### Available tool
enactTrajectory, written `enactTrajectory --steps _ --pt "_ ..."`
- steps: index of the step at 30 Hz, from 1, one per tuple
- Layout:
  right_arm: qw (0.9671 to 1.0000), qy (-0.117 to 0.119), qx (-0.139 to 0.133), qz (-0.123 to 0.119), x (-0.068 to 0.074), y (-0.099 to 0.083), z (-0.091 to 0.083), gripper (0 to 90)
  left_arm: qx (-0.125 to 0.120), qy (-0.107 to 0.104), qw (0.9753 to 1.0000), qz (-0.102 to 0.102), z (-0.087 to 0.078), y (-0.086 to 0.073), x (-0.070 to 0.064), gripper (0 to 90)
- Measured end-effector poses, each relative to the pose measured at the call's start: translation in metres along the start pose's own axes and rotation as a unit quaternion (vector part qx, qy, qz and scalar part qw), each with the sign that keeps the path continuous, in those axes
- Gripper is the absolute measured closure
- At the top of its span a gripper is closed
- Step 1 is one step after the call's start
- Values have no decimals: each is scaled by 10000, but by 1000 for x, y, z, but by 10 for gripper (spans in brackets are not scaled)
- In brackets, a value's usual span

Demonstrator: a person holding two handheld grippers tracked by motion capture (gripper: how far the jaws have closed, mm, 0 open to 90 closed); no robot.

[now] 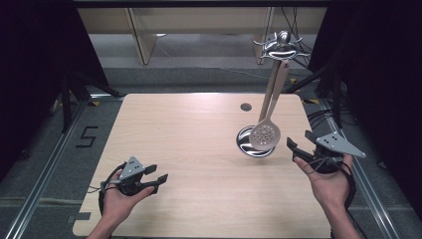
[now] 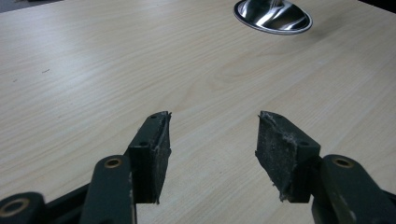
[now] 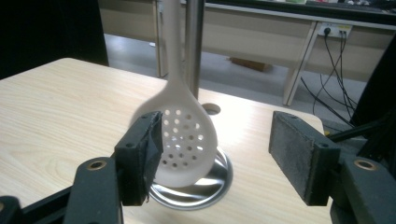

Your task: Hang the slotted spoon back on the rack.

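Surface: I saw a pale wood surface [image 1: 189, 149] with a small round grommet hole [image 1: 246, 106] near its far edge.
Stand: a metal utensil stand [image 1: 277, 74] rose from a shiny round base [image 1: 246, 141] on the right half of my surface, with curled hooks at its top.
Skimmer: the pale slotted skimmer [image 1: 265, 133] hung from that top, its perforated bowl low over the base; in the right gripper view it [image 3: 183, 140] sat just ahead of my tongs.
Right tongs: my right tongs [image 1: 297, 142] were spread wide, just to the right of the skimmer bowl and pinching nothing.
Left tongs: my left tongs [image 1: 158, 173] were spread too, low over the near left of the surface, well apart from the stand.
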State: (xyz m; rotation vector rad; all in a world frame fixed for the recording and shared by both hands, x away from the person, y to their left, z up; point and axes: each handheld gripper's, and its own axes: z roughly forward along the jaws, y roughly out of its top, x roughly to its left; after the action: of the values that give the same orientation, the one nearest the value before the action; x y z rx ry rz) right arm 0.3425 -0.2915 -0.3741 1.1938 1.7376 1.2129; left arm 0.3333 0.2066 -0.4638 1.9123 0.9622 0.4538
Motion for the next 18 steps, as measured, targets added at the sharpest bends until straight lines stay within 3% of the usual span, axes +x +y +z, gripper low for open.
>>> enactTrajectory --steps 5,7,14,15,16,18 --pt "9999 2 146 -45 -6 -11 -2 357 7 7 10000 -1 0 0 0 436" --pt "9996 -56 254 101 -5 -17 -3 357 8 -2 10000 -27 0 0 0 436" --pt "9990 -55 437 45 -13 -38 -4 360 24 -17 10000 -24 1 0 1 434" --pt "9985 -78 498 232 -10 -40 -6 360 24 -16 10000 -29 1 0 1 434" --pt "9989 -56 458 36 -14 -43 -4 361 19 -16 10000 -24 1 0 1 434" --pt "9983 -100 551 166 -13 -49 -6 361 29 -13 10000 -22 1 0 1 434"
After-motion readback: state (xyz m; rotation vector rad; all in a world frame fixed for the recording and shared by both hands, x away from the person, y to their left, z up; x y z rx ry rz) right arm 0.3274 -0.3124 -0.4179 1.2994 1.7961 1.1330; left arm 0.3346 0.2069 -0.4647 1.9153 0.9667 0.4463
